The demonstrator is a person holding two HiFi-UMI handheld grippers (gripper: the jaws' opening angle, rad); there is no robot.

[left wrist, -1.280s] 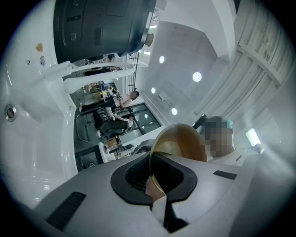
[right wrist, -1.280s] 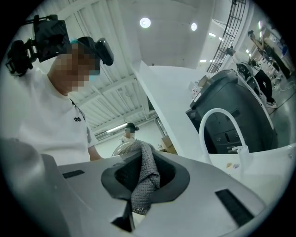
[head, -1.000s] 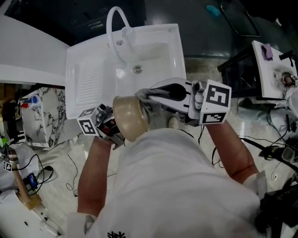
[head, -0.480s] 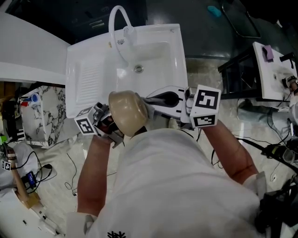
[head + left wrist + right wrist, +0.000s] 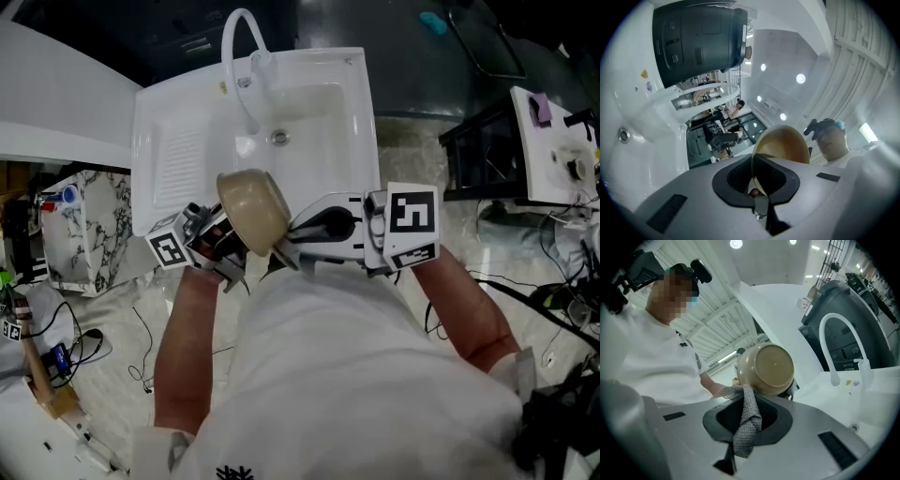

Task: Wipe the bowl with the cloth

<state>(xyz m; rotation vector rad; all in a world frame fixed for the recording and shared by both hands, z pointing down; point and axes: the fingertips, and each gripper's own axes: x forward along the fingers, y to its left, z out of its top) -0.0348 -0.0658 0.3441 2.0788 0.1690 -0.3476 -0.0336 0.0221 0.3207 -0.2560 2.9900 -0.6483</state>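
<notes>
Bowl (image 5: 251, 208): one, tan, held in the air in front of the person's chest, at the near edge of the sink (image 5: 187, 141). It is tipped on its side, with the base facing the right gripper's camera and the outside showing in the head view.

Left gripper (image 5: 225, 246): jaws nearly together, pinching the bowl's rim. In the left gripper view the rim edge runs straight down between the pads.

Cloth (image 5: 746, 420): one, grey, woven. It is clamped in the right gripper (image 5: 740, 432), whose jaws are narrow on a bunched strip of it. The free top end lies against the bowl's outer wall just below the base. The lower end hangs out under the jaws.

Grippers: two, one per hand, both bare forearms in the head view. Each carries one marker cube: the left one (image 5: 169, 251) sits low by the bowl, the right one (image 5: 412, 225) is well apart from it.

Sink: one, white, with a ribbed drainboard on the left and a basin with one drain (image 5: 278, 138) on the right. There is one white arched faucet (image 5: 239, 56) at the back edge. The basin holds nothing visible.

Room: pale floor with loose cables (image 5: 141, 337). A marble-pattern box (image 5: 89, 230) sits left of the sink. A second white unit (image 5: 539, 150) with a small purple item (image 5: 537, 103) on top stands far right. Dark glass area behind the sink. Recessed ceiling lights show in both gripper views.
</notes>
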